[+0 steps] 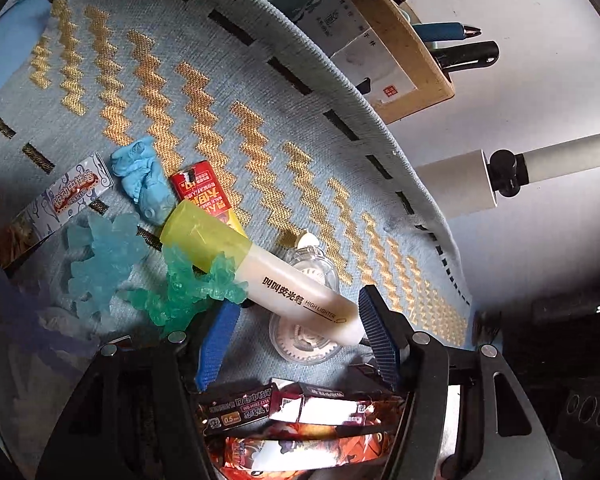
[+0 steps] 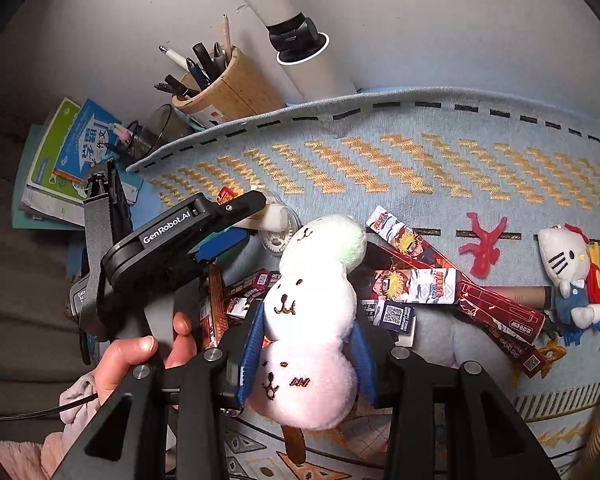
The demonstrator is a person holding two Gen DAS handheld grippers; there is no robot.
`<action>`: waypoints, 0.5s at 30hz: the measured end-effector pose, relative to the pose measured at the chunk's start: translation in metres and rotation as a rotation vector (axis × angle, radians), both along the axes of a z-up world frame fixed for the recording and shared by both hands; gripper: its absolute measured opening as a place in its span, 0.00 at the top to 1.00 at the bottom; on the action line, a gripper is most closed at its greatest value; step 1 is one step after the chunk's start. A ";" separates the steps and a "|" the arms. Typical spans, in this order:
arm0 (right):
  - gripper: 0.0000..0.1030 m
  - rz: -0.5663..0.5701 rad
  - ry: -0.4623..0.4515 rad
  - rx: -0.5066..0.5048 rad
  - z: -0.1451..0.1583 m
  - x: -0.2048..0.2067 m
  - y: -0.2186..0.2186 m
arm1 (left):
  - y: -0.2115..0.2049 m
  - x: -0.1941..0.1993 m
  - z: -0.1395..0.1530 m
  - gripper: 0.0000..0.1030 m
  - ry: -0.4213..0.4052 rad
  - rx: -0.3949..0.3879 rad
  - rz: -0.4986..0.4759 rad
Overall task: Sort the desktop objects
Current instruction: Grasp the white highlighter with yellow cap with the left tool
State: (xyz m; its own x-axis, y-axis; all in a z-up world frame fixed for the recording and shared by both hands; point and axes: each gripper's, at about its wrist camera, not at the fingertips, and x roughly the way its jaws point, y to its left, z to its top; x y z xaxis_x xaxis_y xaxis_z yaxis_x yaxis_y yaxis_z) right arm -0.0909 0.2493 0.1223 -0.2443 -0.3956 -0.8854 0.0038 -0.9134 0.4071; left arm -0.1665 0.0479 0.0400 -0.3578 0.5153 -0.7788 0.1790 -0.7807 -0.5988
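Note:
In the left wrist view a highlighter [image 1: 260, 268] with a yellow cap lies slanted on the blue mat [image 1: 260, 100]. Its white end rests against the right pad of my left gripper [image 1: 298, 300]. The left pad stands apart from it, so the jaws are open around that end. A green translucent figure [image 1: 188, 292] overlaps the cap. A clear correction tape [image 1: 304, 344] lies under the highlighter. In the right wrist view my right gripper [image 2: 306, 344] is shut on a three-ball plush [image 2: 316, 300] coloured green, white and pink. The left gripper [image 2: 236, 220] shows there too, held by a hand [image 2: 140, 356].
A blue figurine [image 1: 144, 180], a red box [image 1: 202, 194] and a pale blue figure [image 1: 100, 264] crowd the highlighter. Pen boxes [image 2: 412, 276], a red figure [image 2: 484, 244] and a cat plush [image 2: 568, 268] lie to the right. Pen holder [image 2: 228, 88], mesh cup [image 2: 148, 136] and books [image 2: 72, 152] stand behind.

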 end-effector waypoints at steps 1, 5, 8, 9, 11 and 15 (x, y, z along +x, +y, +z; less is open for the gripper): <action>0.61 0.003 -0.001 0.001 -0.001 0.000 0.000 | 0.011 -0.002 0.000 0.42 0.006 -0.034 0.006; 0.61 0.000 -0.007 0.011 -0.002 -0.002 0.002 | 0.021 0.002 0.004 0.64 0.051 -0.131 -0.007; 0.61 -0.011 -0.010 0.013 -0.003 -0.001 0.006 | 0.017 0.001 0.006 0.83 0.062 -0.132 -0.074; 0.61 -0.016 -0.013 0.010 -0.003 -0.001 0.008 | 0.016 0.002 0.007 0.83 0.064 -0.125 -0.110; 0.61 -0.023 -0.017 0.000 -0.004 -0.002 0.009 | 0.016 0.008 0.009 0.84 0.079 -0.165 -0.193; 0.61 -0.007 -0.013 -0.005 -0.004 -0.002 0.005 | 0.012 0.012 0.006 0.85 0.065 -0.190 -0.267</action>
State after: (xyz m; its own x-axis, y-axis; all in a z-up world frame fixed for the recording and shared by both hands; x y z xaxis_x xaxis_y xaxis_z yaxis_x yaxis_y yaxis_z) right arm -0.0932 0.2543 0.1183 -0.2356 -0.3982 -0.8865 -0.0082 -0.9114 0.4115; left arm -0.1546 0.0595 0.0463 -0.2815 0.4450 -0.8501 -0.0811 -0.8938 -0.4410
